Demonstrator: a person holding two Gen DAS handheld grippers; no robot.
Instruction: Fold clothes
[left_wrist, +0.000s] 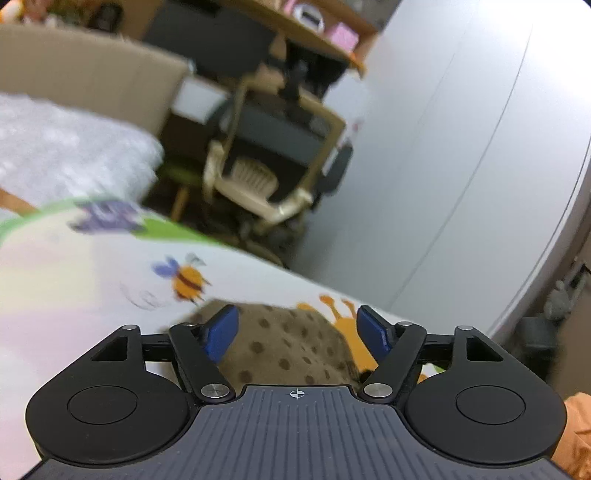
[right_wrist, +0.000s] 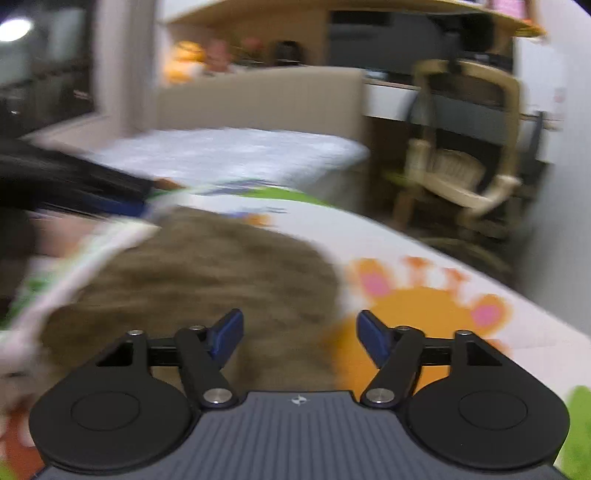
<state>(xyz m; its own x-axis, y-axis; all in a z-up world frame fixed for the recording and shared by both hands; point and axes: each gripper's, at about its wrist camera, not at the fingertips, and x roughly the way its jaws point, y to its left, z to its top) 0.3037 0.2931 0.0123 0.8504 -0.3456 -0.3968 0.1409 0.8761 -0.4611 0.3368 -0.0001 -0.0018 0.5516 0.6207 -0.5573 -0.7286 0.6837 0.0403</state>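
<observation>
A brown garment with dark dots (left_wrist: 288, 343) lies on a white play mat (left_wrist: 74, 295) printed with cartoon animals. My left gripper (left_wrist: 297, 332) is open and empty, its blue fingertips (left_wrist: 221, 332) on either side of the garment's near part, just above it. In the right wrist view the same brown garment (right_wrist: 207, 273) is blurred by motion. My right gripper (right_wrist: 299, 336) is open and empty above the garment's right edge. A dark shape, which may be the other gripper (right_wrist: 74, 184), reaches in from the left; a white cloth edge (right_wrist: 85, 254) lies beside the garment.
A bed with a white cover (left_wrist: 62, 155) and a beige headboard (left_wrist: 92, 77) stands behind the mat. A beige chair (left_wrist: 266, 173) and a desk (left_wrist: 303, 33) stand beyond the mat's edge. A white wardrobe wall (left_wrist: 461, 147) is at the right. Orange cloth (left_wrist: 580, 435) shows at the lower right.
</observation>
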